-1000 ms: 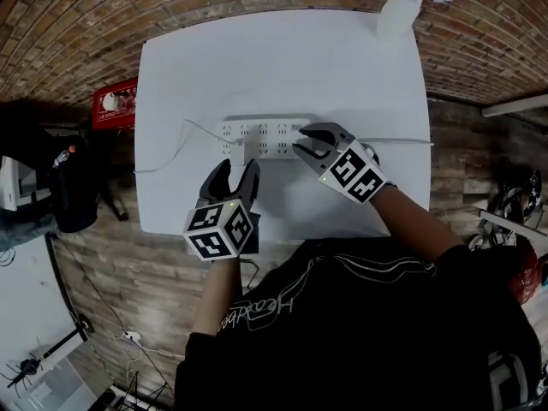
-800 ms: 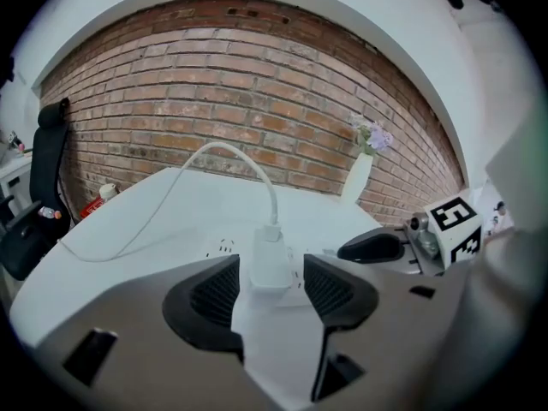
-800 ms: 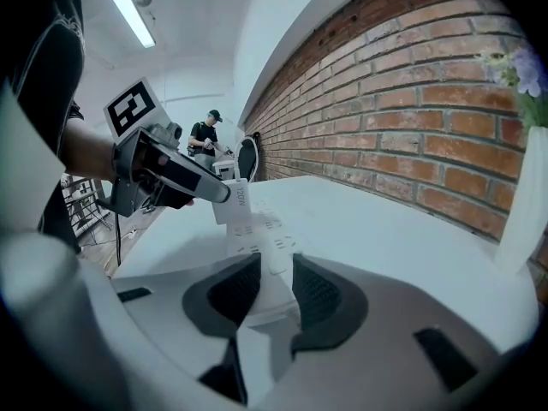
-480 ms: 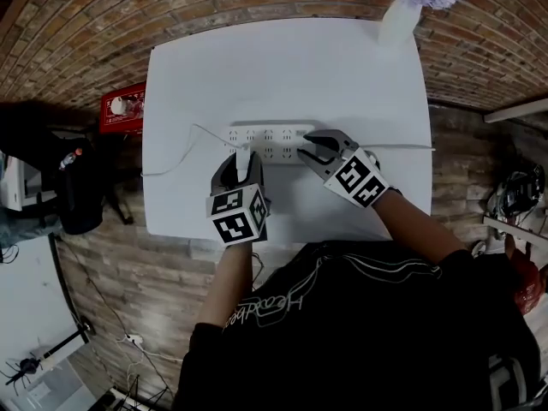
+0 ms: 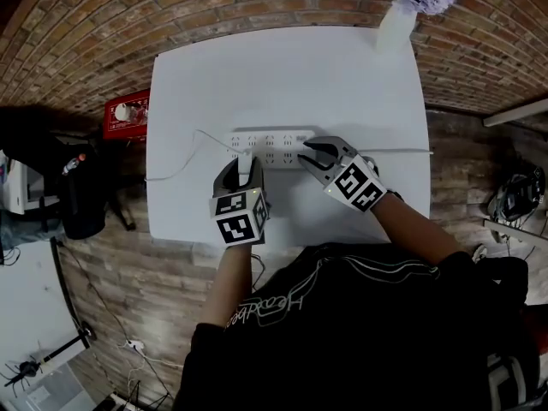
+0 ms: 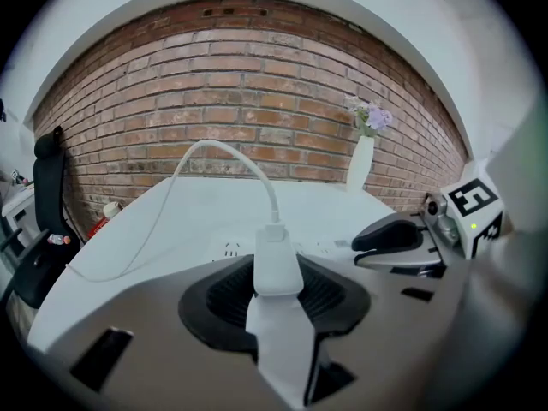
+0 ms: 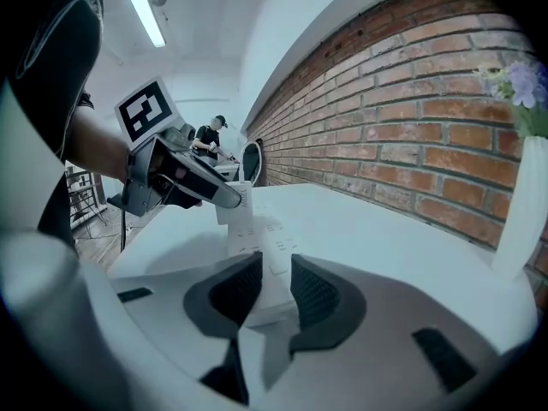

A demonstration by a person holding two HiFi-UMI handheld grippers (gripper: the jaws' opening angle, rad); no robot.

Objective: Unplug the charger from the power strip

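Moved: left gripper point(image 5: 241, 166) has reached charger point(image 6: 276, 264); jaws just closing, now pinching it
Right gripper point(image 5: 306, 154): jaws just closing, clamping strip point(image 5: 270, 141) end
Progress: charger still plugged into strip's left end; pull remains

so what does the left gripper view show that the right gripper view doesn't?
Left gripper view only: the cable's whole arc off the charger, the right gripper. Right gripper view only: the left gripper, a ceiling light, a person far back. Both: charger, power strip, vase, brick wall. Both grippers' fingers have just been closing, left on the charger, right on the power strip.
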